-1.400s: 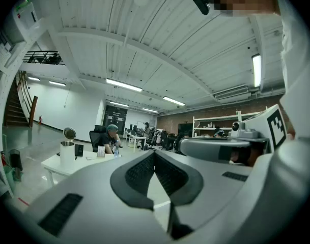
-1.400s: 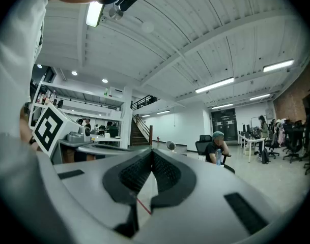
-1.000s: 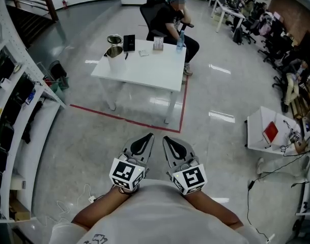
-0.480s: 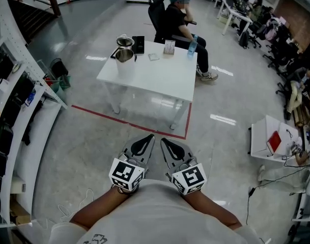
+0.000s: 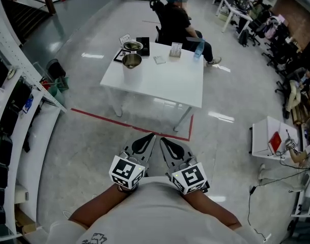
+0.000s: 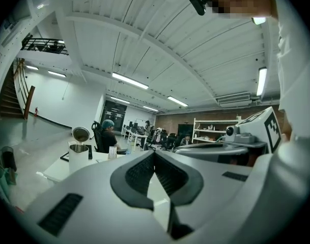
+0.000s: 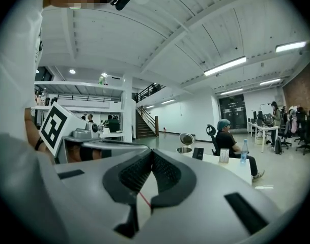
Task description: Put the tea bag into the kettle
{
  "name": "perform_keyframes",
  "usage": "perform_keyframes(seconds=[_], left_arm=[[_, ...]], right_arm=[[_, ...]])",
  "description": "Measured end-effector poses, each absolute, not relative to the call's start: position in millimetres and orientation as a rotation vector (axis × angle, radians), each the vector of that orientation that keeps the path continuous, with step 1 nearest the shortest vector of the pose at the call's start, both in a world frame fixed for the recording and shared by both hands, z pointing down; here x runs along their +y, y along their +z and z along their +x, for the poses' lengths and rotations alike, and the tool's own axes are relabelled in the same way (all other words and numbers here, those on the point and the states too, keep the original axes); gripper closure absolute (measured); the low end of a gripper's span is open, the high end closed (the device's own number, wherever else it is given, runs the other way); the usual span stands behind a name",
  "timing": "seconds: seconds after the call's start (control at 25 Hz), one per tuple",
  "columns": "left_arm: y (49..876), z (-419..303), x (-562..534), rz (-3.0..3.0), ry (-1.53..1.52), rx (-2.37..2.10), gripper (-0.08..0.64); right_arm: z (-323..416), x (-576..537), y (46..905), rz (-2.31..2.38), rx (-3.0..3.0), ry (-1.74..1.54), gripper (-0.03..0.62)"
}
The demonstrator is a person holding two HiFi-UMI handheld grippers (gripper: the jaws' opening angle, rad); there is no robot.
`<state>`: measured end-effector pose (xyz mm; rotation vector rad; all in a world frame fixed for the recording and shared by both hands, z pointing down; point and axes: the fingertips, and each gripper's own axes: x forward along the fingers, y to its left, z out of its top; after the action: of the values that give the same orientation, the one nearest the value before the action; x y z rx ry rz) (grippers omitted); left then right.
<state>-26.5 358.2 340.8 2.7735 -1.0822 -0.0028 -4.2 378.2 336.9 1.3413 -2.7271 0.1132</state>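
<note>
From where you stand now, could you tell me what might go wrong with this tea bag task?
The tea bag lies small and flat on the table; the left gripper and right gripper are both shut and might push it away. The open kettle stands near the table's edge and could topple if bumped.

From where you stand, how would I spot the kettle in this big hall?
Find the white table inside the red floor tape, with a person seated behind it. The kettle stands near its far left corner. It is the only metal pot there, with its lid flipped open.
</note>
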Motion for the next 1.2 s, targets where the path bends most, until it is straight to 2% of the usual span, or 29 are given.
perform_keyframes(seconds=[0.72,1.2], left_arm=[[358,-56,306,2.722,0.051,-1.145,0.551],[371,-21,237,2.670,0.056,-1.187,0.551]], right_arm=[[-39,320,353,1.221,-2.791,0.199,0.580],[0,252,367,1.174,-2.791,0.237,0.580]])
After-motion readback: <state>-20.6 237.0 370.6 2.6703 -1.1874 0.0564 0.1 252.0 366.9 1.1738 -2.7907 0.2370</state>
